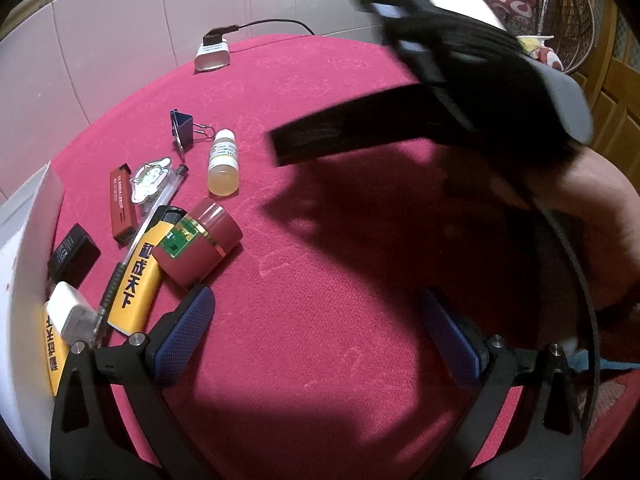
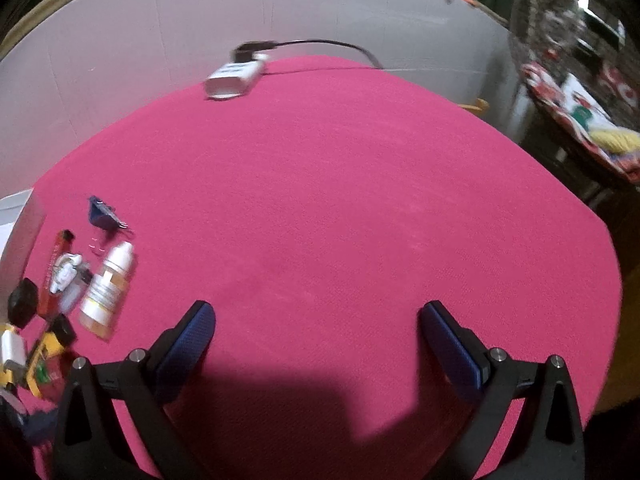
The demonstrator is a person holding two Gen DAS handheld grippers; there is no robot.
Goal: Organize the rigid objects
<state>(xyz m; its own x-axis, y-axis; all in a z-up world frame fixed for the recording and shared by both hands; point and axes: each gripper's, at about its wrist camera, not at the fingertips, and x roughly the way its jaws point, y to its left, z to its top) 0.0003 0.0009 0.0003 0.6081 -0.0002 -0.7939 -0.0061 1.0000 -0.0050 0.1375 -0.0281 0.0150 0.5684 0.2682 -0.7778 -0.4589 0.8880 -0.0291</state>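
Observation:
Small objects lie clustered at the left of the red tablecloth (image 1: 320,240): a blue binder clip (image 1: 183,128), a small bottle of yellow liquid (image 1: 224,164), a red lighter (image 1: 122,204), a dark red round tin (image 1: 198,242), a yellow box (image 1: 138,276), a black block (image 1: 74,252) and a white adapter (image 1: 70,312). My left gripper (image 1: 316,336) is open and empty, its left finger just below the tin. My right gripper (image 2: 316,344) is open and empty over bare cloth; it also shows blurred in the left wrist view (image 1: 400,120). The bottle (image 2: 108,292) and clip (image 2: 102,216) lie to its left.
A white charger (image 1: 213,56) with a black cable sits at the table's far edge, also in the right wrist view (image 2: 236,76). A white box wall (image 1: 36,216) stands at the left edge. Tiled wall behind; a wicker chair (image 2: 580,100) is at the right.

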